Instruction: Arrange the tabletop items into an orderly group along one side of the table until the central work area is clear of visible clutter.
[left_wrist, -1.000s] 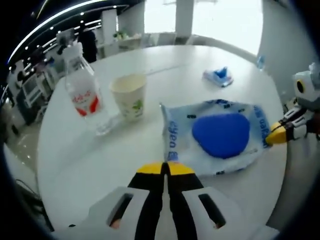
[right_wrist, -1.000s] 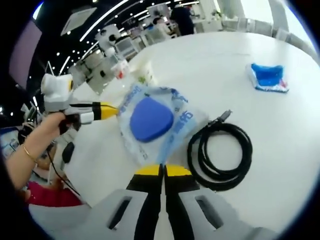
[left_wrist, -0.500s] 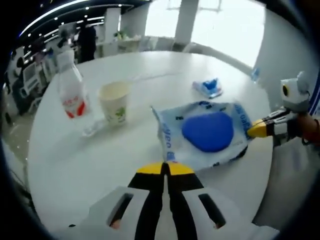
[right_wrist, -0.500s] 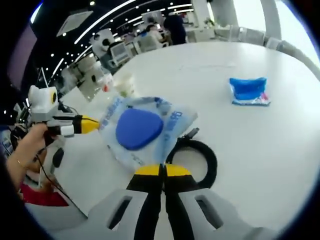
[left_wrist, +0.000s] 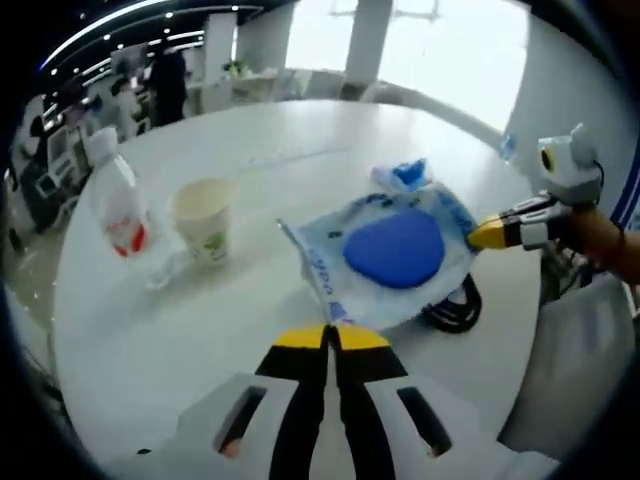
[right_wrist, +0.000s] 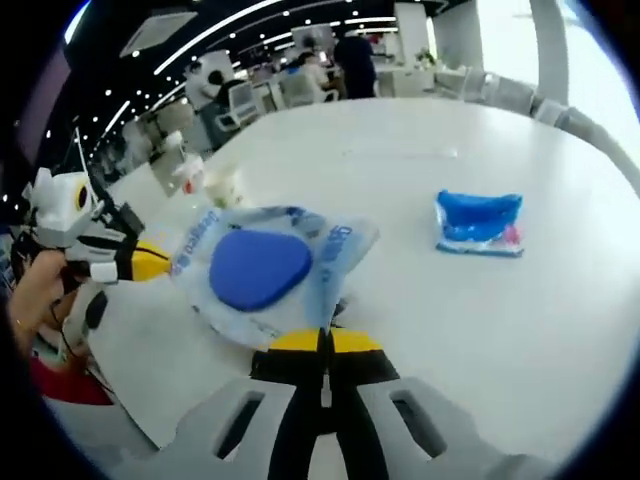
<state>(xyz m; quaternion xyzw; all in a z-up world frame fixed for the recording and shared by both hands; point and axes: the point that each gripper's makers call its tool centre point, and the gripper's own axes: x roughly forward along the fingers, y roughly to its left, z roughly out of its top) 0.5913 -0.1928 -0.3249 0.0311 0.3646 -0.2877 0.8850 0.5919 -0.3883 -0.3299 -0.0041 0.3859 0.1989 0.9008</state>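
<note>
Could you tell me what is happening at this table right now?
A person is tidying a round white table with a gripper in each hand. Both the left gripper and the right gripper are shut on opposite edges of a clear plastic bag holding something blue, carrying it lifted above a coiled black cable. A paper cup and a water bottle stand together off to one side, and a small blue packet lies further out on the tabletop.
</note>
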